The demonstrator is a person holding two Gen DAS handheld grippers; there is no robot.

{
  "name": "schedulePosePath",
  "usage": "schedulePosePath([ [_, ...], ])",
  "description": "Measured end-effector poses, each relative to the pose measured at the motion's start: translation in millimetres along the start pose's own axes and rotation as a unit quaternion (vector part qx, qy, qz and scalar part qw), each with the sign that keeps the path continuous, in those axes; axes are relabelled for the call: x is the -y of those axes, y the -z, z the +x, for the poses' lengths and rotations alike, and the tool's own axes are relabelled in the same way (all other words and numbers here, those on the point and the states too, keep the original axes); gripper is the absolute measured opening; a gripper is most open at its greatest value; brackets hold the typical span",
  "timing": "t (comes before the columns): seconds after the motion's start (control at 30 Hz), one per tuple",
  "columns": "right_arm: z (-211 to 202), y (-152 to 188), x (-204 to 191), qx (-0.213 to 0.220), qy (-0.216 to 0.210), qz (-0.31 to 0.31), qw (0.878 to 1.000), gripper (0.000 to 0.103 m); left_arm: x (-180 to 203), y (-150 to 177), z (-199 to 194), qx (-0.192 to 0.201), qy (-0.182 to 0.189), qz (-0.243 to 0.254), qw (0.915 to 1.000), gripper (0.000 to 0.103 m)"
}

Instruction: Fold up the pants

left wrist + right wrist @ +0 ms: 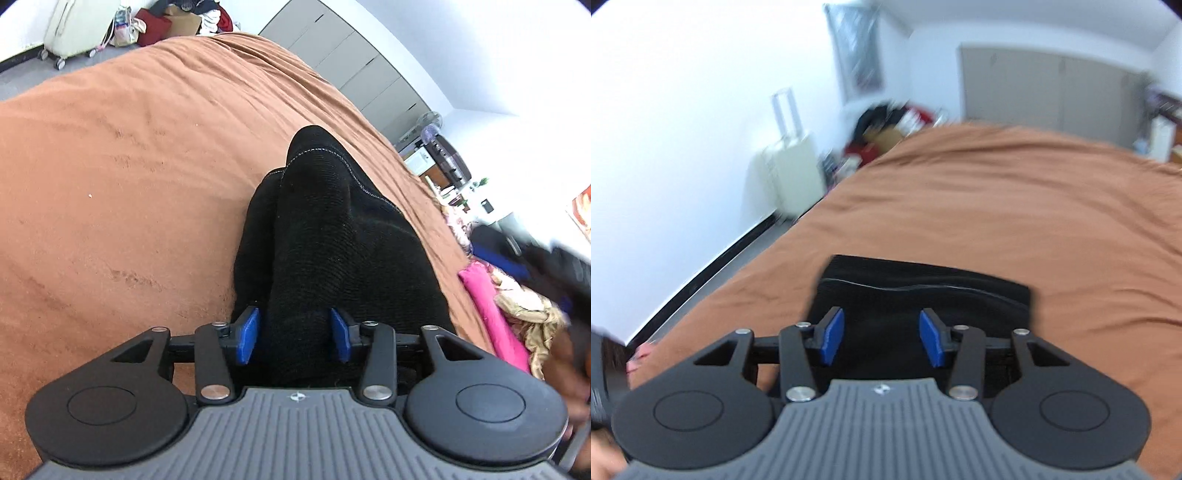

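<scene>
Close under my left gripper (293, 334), black ribbed knit pants (332, 236) bunch up between half-open blue pads (248, 336); cloth fills the gap, grip or not I cannot tell. Brown bedspread (129, 166) lies bare to the left, clothes pile (517, 295) hard right. My right gripper (882, 336) hovers, parted, empty, over the folded stack. Looks nearly done; maybe a last fold.

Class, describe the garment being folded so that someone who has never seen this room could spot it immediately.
Find the big bed covered by a rust-brown blanket. Near its close edge lie the black pants, folded into a compact block right in front of the right gripper. They are the only black thing on the plain brown cover; the pink fabric lies off to the side.
</scene>
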State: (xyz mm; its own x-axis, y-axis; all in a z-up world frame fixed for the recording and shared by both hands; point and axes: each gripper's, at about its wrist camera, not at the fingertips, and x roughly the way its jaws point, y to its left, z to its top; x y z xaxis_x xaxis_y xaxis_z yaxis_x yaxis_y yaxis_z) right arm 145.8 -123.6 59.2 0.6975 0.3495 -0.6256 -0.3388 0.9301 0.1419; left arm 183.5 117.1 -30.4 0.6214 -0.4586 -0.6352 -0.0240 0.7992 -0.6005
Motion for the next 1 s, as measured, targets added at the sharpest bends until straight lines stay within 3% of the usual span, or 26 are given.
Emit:
schedulePosePath([
  [0.07, -16.4, 25.9, 10.5, 0.021, 0.025, -0.006, 0.999, 0.043, 3.7, 2.9, 0.3, 0.003, -0.009, 0.006, 0.9999, 0.053],
  [0.17, -12.3, 74.0, 16.3, 0.007, 0.023, -0.008, 1.0, 0.032, 3.3, 4.4, 5.0, 0.005, -0.023, -0.001, 0.9997, 0.054],
  [0.33, -17.7, 142.0, 0.9, 0.055, 0.059, -0.023, 0.996, 0.034, 4.9, 10.8, 15.6, 0.0, -0.043, -0.003, 0.9991, 0.059],
  [0.4, -21.4, 149.2, 3.2, 0.063, 0.053, -0.014, 0.997, 0.034, 9.0, 10.7, 11.8, 0.007, -0.053, 0.008, 0.9985, 0.059],
  [0.5, -22.0, 153.5, -0.3, 0.054, 0.059, -0.051, 0.996, 0.034, 20.3, 10.9, 7.0, 0.015, -0.08, 0.035, 0.996, 0.06],
  [0.6, -17.7, 163.8, -11.6, 0.042, 0.081, -0.09, 0.992, 0.034, 29.9, 13.9, 6.9, 0.014, -0.118, 0.066, 0.9907, 0.078],
  [0.7, -23.4, 167.0, -11.8, 0.04, 0.075, -0.076, 0.993, 0.034, 36.3, 21.9, -0.7, 0.018, -0.143, 0.097, 0.9848, 0.081],
  [0.8, -37.1, 167.8, -8.1, 0.042, 0.066, -0.076, 0.994, 0.039, 46.2, 25.2, -12.8, 0.025, -0.177, 0.119, 0.9766, 0.081],
  [0.87, -41.0, 168.9, -6.5, 0.04, 0.061, -0.081, 0.994, 0.04, 61.4, 22.0, -24.6, 0.046, -0.227, 0.149, 0.9614, 0.069],
  [0.9, -47.6, 171.1, -1.9, 0.045, 0.06, -0.077, 0.994, 0.041, 72.7, 19.7, -29.9, 0.059, -0.258, 0.169, 0.9494, 0.06],
  [0.93, -50.4, 170.3, 0.4, 0.051, 0.058, -0.071, 0.994, 0.041, 82.2, 17.0, -35.3, 0.071, -0.264, 0.183, 0.9444, 0.059],
  [1.0, -56.7, 165.9, 5.7, 0.066, 0.05, -0.051, 0.995, 0.039, 98.4, 9.5, -48.9, 0.097, -0.22, 0.196, 0.9508, 0.062],
])
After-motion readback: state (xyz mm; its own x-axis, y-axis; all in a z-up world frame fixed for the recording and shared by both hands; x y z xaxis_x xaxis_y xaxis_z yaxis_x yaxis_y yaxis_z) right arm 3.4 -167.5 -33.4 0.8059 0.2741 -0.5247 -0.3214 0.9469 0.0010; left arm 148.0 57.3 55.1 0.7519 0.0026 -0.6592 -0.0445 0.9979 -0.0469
